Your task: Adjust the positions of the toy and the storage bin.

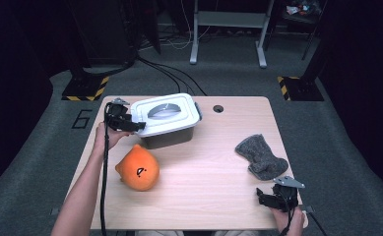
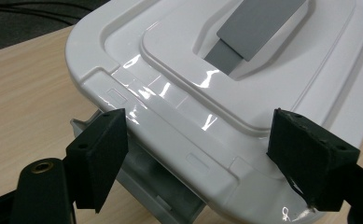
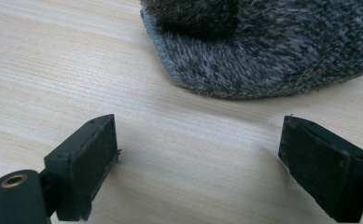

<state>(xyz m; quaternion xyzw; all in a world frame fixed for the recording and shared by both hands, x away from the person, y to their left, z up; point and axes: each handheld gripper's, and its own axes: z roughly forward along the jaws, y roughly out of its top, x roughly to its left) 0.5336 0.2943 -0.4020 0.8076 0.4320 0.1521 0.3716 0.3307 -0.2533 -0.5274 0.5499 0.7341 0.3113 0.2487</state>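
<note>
both left gripper (image 2: 195, 154) jaws spread astride white box lid (image 2: 244, 88) short edge; lid long axis runs away.

White-lidded grey box (image 1: 167, 118), upright, table's far-left.

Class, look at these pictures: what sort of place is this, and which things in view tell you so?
Probably a lab or workshop set up for recording, not a home: hazard-striped stand bases on grey carpet, loose cables across the floor, and a bare wooden table standing alone amid dark surroundings.
</note>
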